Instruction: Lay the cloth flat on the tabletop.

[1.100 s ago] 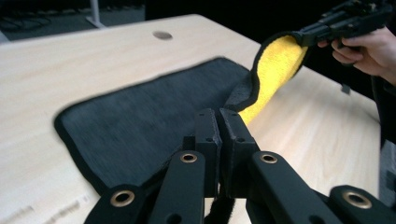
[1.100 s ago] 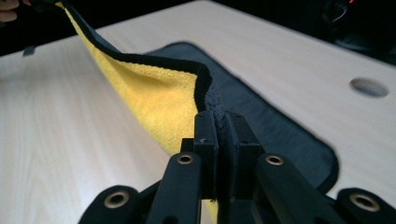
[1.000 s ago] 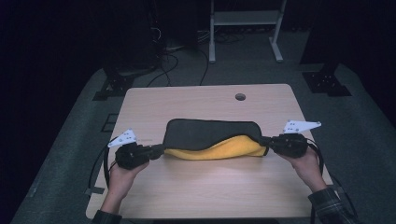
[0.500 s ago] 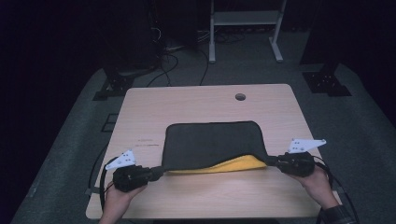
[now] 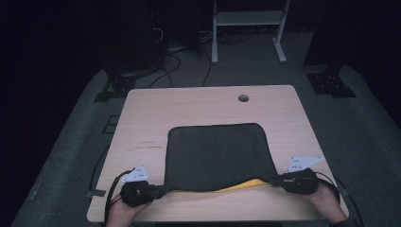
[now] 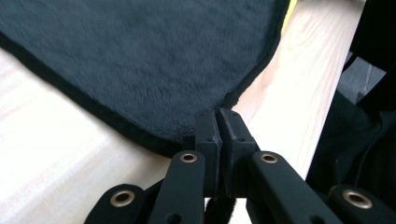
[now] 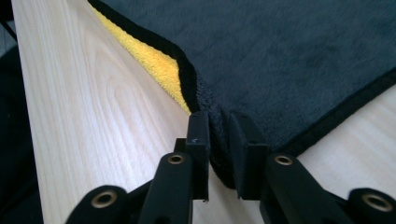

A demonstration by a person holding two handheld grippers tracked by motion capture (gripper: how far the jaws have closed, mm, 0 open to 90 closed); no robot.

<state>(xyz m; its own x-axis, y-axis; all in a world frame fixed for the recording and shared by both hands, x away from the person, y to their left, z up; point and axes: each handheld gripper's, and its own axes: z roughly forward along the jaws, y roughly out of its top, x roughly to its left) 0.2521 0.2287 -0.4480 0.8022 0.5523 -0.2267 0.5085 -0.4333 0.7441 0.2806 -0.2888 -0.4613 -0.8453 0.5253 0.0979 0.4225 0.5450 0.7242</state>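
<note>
A black cloth (image 5: pixel 217 151) lies spread flat on the wooden table (image 5: pixel 189 104). Its yellow underside (image 5: pixel 241 186) peeks out along the near edge. My left gripper (image 5: pixel 163 189) is at the near left corner and is shut on it; the left gripper view has the jaws pressed together on the black hem (image 6: pixel 233 100). My right gripper (image 5: pixel 276 179) is at the near right corner. Its jaws have just been opening. In the right gripper view they stand slightly apart, with the cloth's folded corner (image 7: pixel 217 126) loose between them beside the yellow layer (image 7: pixel 154 65).
A round cable hole (image 5: pixel 243 98) sits near the table's far edge. Both hands are close to the near edge of the table (image 5: pixel 213 215). Beyond the table are a white stand (image 5: pixel 246 28), cables and dark floor.
Both grippers have moved toward the near edge and down, drawing the cloth flat over the table. Much less yellow shows now. The right jaws have parted a little.
</note>
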